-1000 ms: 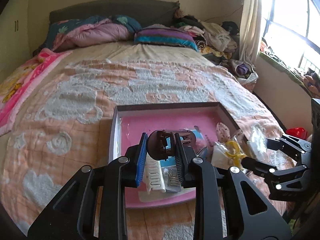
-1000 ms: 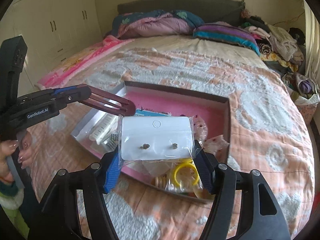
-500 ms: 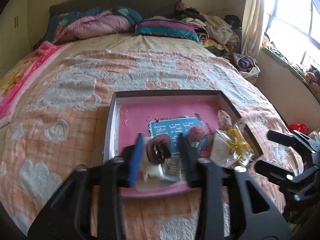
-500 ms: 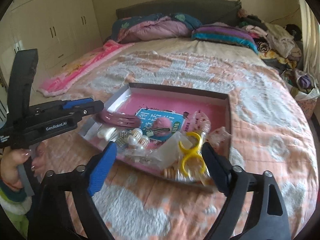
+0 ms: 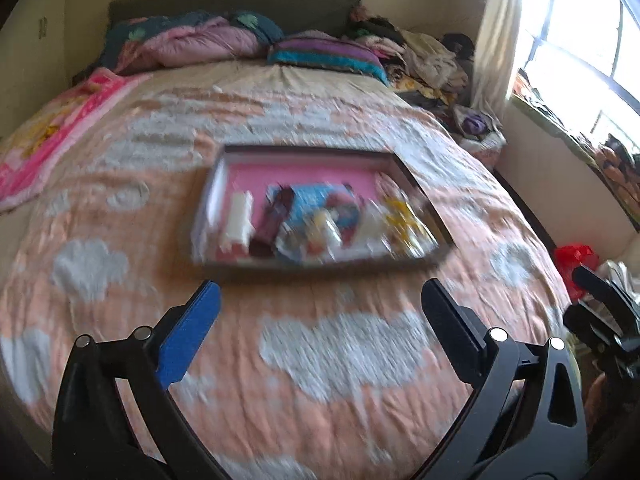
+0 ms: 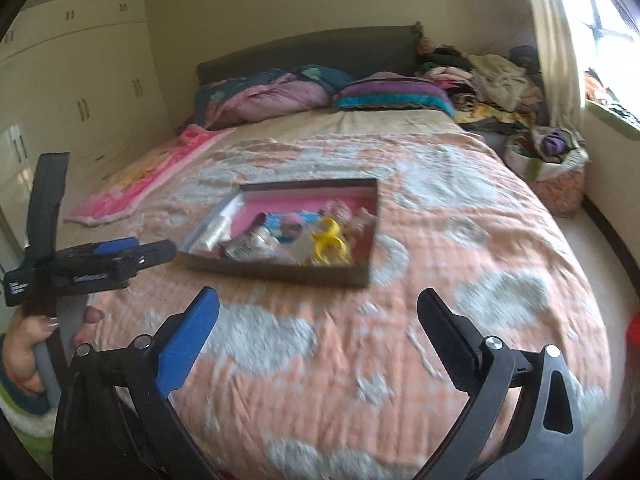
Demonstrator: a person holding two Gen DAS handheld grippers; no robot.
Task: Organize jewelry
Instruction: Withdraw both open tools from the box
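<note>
Fingers (image 5: 200,320) of the left gripper (image 5: 320,308) are standing wide apart, gripping nothing, and the right gripper (image 6: 318,308) is gaping likewise, both hanging above the near edge of the bed (image 6: 460,240). Jewelry (image 6: 328,240), blurred, is lying heaped in the pink-lined box (image 6: 280,270), which is sitting mid-bed, nearer the foot. Pillows (image 6: 392,96) are lying along the head edge.

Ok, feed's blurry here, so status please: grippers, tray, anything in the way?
Left gripper open, empty. Right gripper open, empty. Pink-lined jewelry tray on orange bedspread, items inside. Path clear.
</note>
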